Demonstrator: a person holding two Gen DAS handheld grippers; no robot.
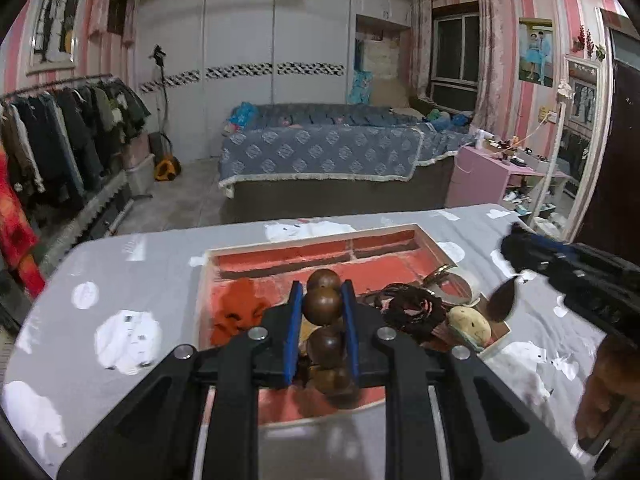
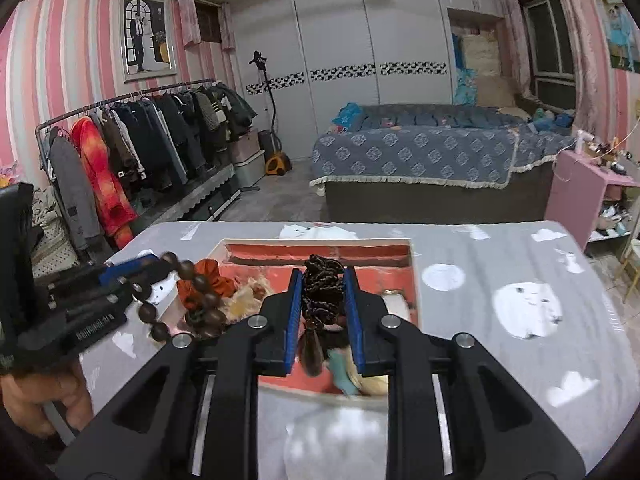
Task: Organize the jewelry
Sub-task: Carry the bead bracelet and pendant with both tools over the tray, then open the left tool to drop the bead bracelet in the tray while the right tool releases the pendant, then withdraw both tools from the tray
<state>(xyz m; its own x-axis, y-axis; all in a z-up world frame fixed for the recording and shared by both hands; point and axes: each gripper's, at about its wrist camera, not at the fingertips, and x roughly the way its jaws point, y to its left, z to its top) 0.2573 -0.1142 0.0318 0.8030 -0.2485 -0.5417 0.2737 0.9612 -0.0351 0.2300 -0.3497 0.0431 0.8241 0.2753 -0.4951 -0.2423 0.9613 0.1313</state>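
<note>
My left gripper (image 1: 322, 296) is shut on a string of large brown wooden beads (image 1: 323, 306), which hangs down between its blue pads over the red-lined jewelry box (image 1: 304, 258). My right gripper (image 2: 323, 280) is shut on a dark braided cord necklace (image 2: 322, 286) with a brown teardrop pendant (image 2: 313, 350) dangling below. In the right wrist view the left gripper (image 2: 120, 272) shows at the left with the beads (image 2: 192, 300) looping from it. The right gripper (image 1: 516, 248) enters the left wrist view from the right. An orange scrunchie (image 1: 236, 312) lies in the box.
The box sits on a table under a grey cloth (image 1: 132, 280) with white animal prints. Inside are a dark cord coil (image 1: 416, 310), a pale round piece (image 1: 470, 322) and a white bangle (image 2: 396, 304). A bed (image 1: 320, 152) and clothes rack (image 1: 60, 136) stand beyond.
</note>
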